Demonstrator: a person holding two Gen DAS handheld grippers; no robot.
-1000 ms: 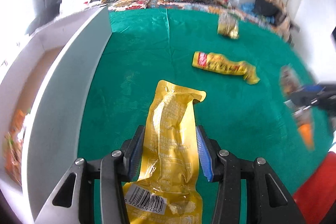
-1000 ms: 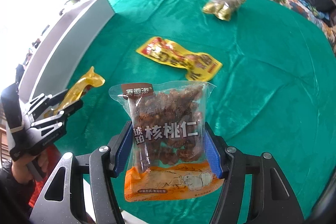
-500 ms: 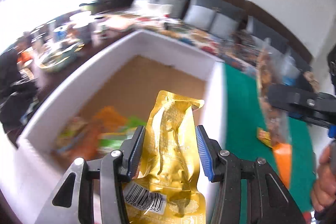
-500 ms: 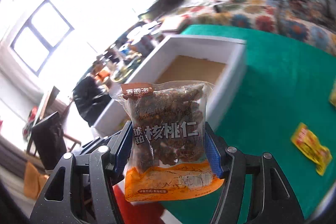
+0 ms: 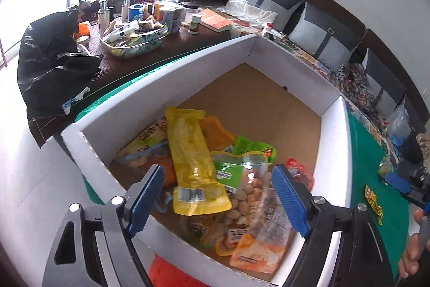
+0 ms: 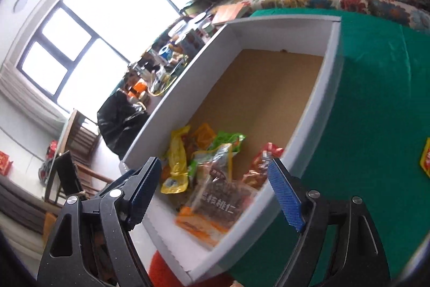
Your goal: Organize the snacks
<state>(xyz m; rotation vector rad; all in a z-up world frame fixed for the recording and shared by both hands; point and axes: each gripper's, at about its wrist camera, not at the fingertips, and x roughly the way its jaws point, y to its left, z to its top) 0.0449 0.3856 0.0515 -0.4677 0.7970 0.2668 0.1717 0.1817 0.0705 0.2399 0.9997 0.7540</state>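
Observation:
A white box (image 5: 166, 88) with a brown floor holds several snack packets at its near end. The yellow packet (image 5: 192, 160) lies on top of them, below my left gripper (image 5: 215, 195), which is open and empty above the box. The walnut packet (image 6: 215, 203) with the orange base lies at the box's near corner; it also shows in the left wrist view (image 5: 258, 241). My right gripper (image 6: 212, 192) is open and empty above it. The box shows in the right wrist view (image 6: 306, 114) too.
The box stands on a green cloth (image 6: 376, 88). A yellow-red packet (image 5: 373, 206) lies on the cloth to the right, also at the right wrist view's edge (image 6: 426, 158). A cluttered dark table (image 5: 134, 28) and a black bag (image 5: 51, 63) lie beyond the box. Cushions (image 5: 317, 36) line the wall.
Both grippers swung from the green cloth to above the box, then opened. The yellow packet and the walnut packet dropped into the box.

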